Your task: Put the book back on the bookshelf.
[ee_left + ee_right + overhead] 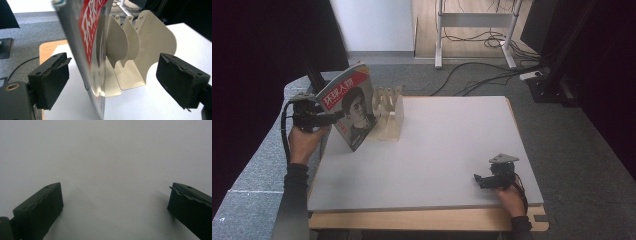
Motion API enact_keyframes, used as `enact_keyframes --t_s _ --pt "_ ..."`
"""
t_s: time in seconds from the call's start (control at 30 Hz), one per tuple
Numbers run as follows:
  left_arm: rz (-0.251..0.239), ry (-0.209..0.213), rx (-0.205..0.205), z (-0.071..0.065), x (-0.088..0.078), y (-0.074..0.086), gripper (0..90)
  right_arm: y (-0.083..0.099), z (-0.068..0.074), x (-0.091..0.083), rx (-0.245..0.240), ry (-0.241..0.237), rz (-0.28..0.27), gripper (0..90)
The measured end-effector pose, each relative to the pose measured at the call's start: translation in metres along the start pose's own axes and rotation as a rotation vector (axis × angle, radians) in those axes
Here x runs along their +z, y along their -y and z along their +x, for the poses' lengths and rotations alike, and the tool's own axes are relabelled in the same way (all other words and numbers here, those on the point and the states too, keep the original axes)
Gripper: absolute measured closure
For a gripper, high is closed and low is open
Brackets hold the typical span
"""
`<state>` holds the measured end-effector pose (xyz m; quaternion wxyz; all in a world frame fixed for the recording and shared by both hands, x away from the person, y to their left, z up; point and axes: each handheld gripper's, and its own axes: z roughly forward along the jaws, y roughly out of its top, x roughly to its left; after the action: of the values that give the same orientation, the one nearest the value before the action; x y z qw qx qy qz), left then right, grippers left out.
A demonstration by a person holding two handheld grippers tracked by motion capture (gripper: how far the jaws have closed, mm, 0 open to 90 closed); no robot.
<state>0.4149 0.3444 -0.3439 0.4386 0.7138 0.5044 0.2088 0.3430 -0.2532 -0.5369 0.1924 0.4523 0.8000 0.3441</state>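
White bench [447, 150]: magazine [352, 102] leans tilted against rack [389, 112]. Your left gripper [334, 117] straddles its edge, jaws wide, not pressing. Right gripper [479, 179], well apart from rack: jaws wide, empty.

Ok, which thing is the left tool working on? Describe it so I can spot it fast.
Start at the white table and go to its far left corner, where a cream metal rack stands. The magazine leans upright against the rack's left side, between the left tool's open jaws. Its red title band and portrait cover set it apart.
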Motion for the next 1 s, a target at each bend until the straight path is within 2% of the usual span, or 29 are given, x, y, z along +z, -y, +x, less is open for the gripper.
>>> enact_keyframes --t_s 0.1,0.27,0.4,0.53,0.83,1.0 --pt "-0.007 0.029 -0.003 0.0 -0.006 0.004 8.5 0.0 0.0 0.0 -0.002 0.0 0.0 0.0" --pt "-0.018 0.035 0.012 -0.004 -0.015 0.009 6.3 0.0 0.0 0.0 -0.001 0.001 0.0 0.0" --pt "-0.008 0.031 0.05 -0.01 -0.023 0.015 3.7 0.0 0.0 0.0 -0.003 0.001 0.0 0.0" --pt "0.002 0.027 0.07 -0.016 -0.028 0.02 0.6 0.0 0.0 0.0 -0.005 0.0 0.001 0.0" --pt "0.014 0.036 0.114 -0.029 -0.029 0.039 0.0 0.0 0.0 0.0 -0.005 0.001 0.001 0.0" --pt "0.021 0.061 0.131 -0.038 -0.026 0.051 0.0 0.0 0.0 0.0 -0.003 0.001 0.002 0.0"
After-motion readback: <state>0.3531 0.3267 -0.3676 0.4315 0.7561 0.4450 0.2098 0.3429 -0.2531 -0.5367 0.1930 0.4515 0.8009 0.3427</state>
